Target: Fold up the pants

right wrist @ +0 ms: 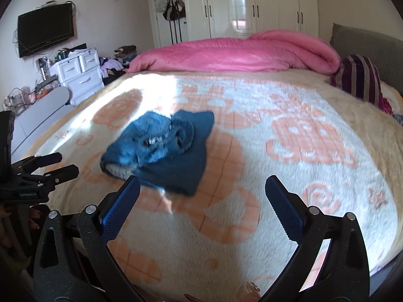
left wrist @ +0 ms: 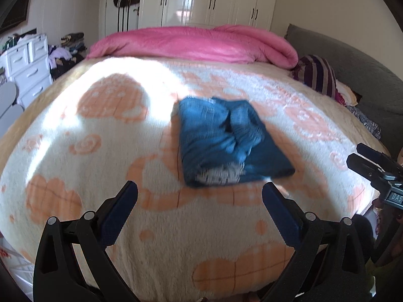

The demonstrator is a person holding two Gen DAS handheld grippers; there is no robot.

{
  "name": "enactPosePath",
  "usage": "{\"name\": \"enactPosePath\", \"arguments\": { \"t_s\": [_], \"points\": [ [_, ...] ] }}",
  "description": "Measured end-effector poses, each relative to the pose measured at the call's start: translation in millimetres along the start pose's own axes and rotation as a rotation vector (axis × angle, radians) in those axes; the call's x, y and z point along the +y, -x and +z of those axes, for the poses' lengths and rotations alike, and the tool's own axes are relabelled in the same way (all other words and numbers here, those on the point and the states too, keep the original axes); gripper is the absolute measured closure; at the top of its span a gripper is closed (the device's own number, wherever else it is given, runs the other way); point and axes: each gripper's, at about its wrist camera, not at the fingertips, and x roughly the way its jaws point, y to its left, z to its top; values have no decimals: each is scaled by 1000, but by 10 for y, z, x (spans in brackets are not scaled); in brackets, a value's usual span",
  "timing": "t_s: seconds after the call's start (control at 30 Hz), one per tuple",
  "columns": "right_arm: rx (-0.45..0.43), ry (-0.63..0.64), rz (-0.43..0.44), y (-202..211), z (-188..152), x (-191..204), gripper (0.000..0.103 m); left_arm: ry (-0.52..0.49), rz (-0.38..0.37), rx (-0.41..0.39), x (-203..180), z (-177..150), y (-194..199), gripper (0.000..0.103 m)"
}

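Both the left claw (left wrist: 200, 196) and right claw (right wrist: 202, 191) hang spread and empty short of the folded pants (left wrist: 226, 141), whose loose top layer could slump open if nudged.

Bright sun patch far left, motion blur, fisheye-warped edges

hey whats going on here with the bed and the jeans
A person holds a two-finger gripper in each hand over a bed, folding pants. The jeans lie in a compact folded bundle on the orange-and-white blanket, with nothing gripping them. The left gripper and the right gripper are both open and empty, on the near side of the bundle. A pink duvet is bunched at the far side of the bed. The frames are blurred, so fine detail of the fold is unclear.
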Motion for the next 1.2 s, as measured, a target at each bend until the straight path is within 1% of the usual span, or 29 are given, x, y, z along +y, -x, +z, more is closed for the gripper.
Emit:
{"name": "enactPosePath", "arguments": {
  "t_s": [0.1,0.2,0.27,1.2],
  "points": [
    [55,-15,0,-150,-123,10,9,8,-1,27,15,-112,-84,4],
    [76,-38,4,-243,-202,36,9,4,13,44,24,-167,-145,4],
    [85,-30,4,-282,-217,49,9,13,13,51,48,-176,-170,4],
    [85,-35,2,-271,-204,7,9,36,22,57,50,-113,-160,4]
  ]
}}
